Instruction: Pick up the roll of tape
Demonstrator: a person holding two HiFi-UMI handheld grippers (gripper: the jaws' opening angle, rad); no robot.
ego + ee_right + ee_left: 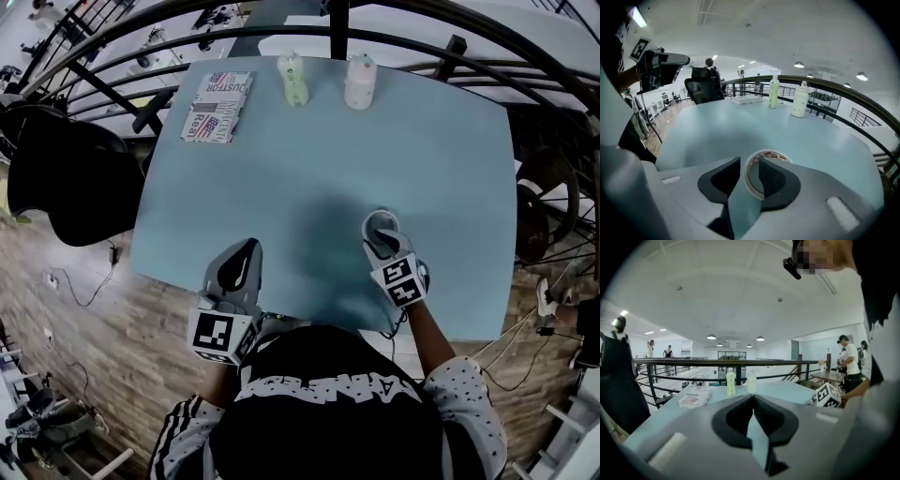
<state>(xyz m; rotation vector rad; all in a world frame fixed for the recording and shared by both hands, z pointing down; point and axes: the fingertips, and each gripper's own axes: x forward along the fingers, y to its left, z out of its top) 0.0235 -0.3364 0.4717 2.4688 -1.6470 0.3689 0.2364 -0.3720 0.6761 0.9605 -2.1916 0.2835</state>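
The roll of tape point(371, 219) is a pale ring with red print that lies flat on the light blue table point(431, 159), near its front edge. My right gripper point(380, 234) points down onto it with its jaws open. In the right gripper view the near wall of the roll of tape point(769, 154) stands between the jaws of my right gripper point(749, 161), one jaw outside the ring and one inside its hole. My left gripper point(246, 247) hovers at the table's front left, apart from the roll. Its tips meet with nothing between them, as the left gripper view shows point(753, 398).
At the table's far edge lie a printed book point(217, 106), a pale green bottle point(293, 80) and a white bottle point(360, 82). A black railing point(394, 37) curves behind the table. A black chair point(66, 178) stands to the left. People stand in the background point(848, 359).
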